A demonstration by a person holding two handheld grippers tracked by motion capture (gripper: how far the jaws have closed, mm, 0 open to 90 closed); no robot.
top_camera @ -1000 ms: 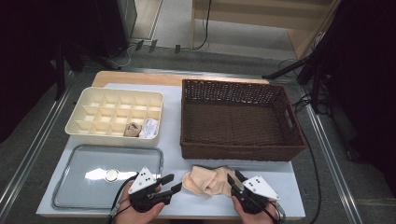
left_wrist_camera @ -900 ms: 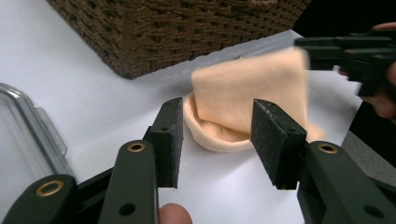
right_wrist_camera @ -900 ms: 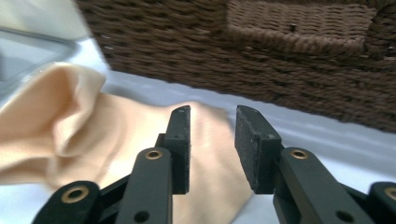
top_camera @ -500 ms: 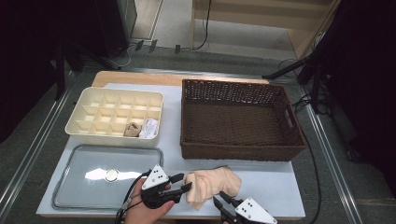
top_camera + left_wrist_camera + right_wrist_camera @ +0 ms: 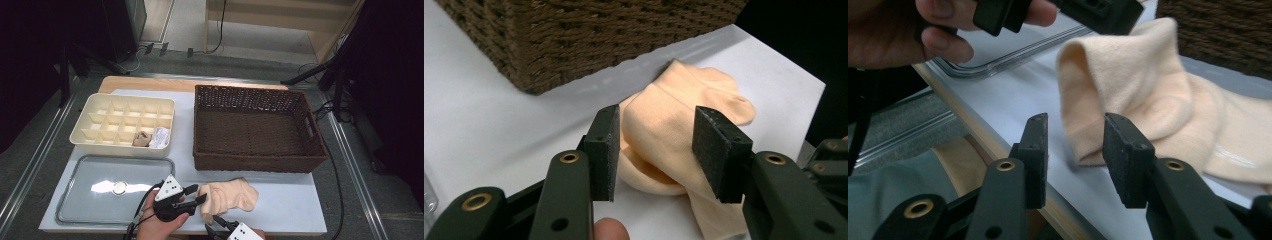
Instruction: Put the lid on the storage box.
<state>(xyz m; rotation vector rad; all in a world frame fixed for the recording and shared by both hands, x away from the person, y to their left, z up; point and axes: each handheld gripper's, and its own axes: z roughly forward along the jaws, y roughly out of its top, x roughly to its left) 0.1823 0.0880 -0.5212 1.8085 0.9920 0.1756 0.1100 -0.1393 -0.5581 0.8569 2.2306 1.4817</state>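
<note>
A peach sock [image 5: 230, 195] lies bunched on the white table in front of the basket. My left gripper [image 5: 199, 194] comes at it from the left. In the left gripper view its jaws [image 5: 656, 127] stand apart with the sock's folded end [image 5: 664, 110] between them and just beyond, and the pads do not press on it. My right gripper [image 5: 212, 224] sits at the table's front edge and points up at the sock. Its jaws [image 5: 1075, 135] have just been opening. The sock's near edge [image 5: 1148, 85] shows in the gap between them, untouched.
A brown wicker basket [image 5: 255, 165] stands right behind the sock. A cream divider box [image 5: 122, 122] with small items in two front cells sits at back left. A metal tray [image 5: 80, 200] with a small round thing [image 5: 119, 187] lies at front left. The table's front edge is close.
The right gripper moved from the sock's right side down to the table's front edge. The left gripper shifted slightly right. The sock now lies spread out farther to the right.
</note>
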